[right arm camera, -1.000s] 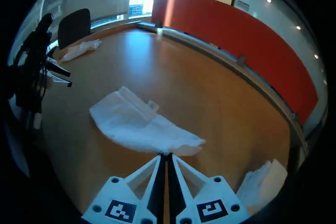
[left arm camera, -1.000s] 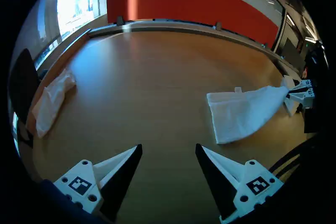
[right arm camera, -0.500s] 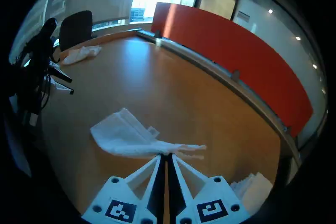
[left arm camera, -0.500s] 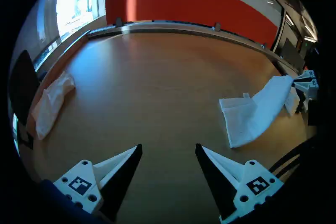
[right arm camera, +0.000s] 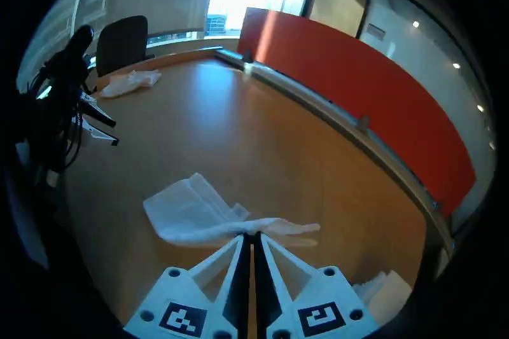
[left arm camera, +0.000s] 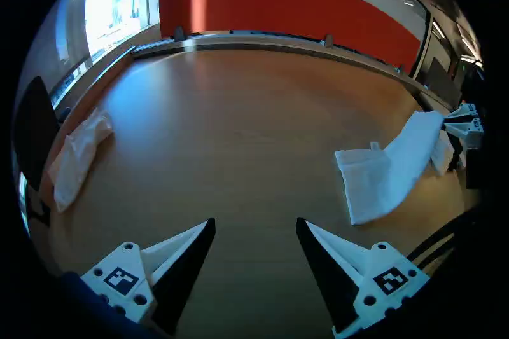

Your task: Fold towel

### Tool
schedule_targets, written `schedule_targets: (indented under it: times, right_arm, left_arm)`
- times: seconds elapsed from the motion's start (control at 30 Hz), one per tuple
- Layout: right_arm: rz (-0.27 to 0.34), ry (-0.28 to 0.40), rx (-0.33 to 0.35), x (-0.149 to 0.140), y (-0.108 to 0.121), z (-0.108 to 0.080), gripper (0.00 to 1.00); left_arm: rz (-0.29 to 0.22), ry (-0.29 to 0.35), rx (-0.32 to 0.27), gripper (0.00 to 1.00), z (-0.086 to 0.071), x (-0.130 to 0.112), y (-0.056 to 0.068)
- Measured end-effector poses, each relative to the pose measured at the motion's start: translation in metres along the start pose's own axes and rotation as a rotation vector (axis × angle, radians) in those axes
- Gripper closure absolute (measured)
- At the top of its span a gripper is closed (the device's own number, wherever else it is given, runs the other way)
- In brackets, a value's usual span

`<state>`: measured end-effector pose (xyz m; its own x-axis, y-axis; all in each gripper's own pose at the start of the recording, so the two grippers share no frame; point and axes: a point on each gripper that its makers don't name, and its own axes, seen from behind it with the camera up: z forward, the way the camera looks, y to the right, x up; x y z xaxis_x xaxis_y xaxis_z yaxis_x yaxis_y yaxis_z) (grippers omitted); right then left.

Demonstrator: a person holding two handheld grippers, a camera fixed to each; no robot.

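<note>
Since a second ago the towel (right arm camera: 191, 212) has been lifted by one edge and drawn back toward the right gripper (right arm camera: 253, 237), so that less of it is left flat on the bench (right arm camera: 254, 142). The left gripper (left arm camera: 254, 221) is found in the same place.

The right jaws are closed to a thin slit, and the towel's near edge is pinched between them. In the left gripper view the towel (left arm camera: 382, 173) is seen rising as a slanted sheet from the bench (left arm camera: 242, 123) up to the right gripper (left arm camera: 467, 128), with its far half still lying on the wood. The left jaws are spread wide and nothing is held in them; they are kept well apart from the towel.

The step in hand is judged to be the first fold: one edge has been raised but not yet carried over. For the next move, the held edge would probably need to be brought across the flat half and laid down square on the opposite edge. The free corner may need to be steadied by the left gripper, or the lower layer could be dragged along.

A crumpled cloth (left arm camera: 76, 154) lies near the bench's far edge beside a chair (right arm camera: 121, 43), well clear. A folded stack (right arm camera: 382, 291) sits just beside the right gripper and could be brushed. A red screen (left arm camera: 286, 5) stands behind the bench.
</note>
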<state>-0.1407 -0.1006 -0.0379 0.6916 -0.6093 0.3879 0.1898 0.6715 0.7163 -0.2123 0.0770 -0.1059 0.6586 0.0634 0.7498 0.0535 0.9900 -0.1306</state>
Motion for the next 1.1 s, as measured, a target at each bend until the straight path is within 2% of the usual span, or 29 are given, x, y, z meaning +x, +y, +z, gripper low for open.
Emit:
schedule_targets:
  times: [0.47, 0.7, 1.1]
  right_arm:
    - [-0.053, 0.012, 0.075, 0.015, -0.035, 0.017, 0.93]
    - [-0.078, -0.004, 0.119, 0.013, -0.057, 0.028, 0.93]
    - [-0.087, -0.018, 0.200, 0.012, -0.096, 0.048, 0.94]
  left_arm:
    - [0.008, 0.001, 0.003, 0.06, -0.001, 0.000, -0.001]
    - [0.003, 0.001, 0.006, 0.06, -0.001, 0.000, -0.003]
    - [-0.002, 0.005, 0.018, 0.06, -0.003, 0.000, -0.010]
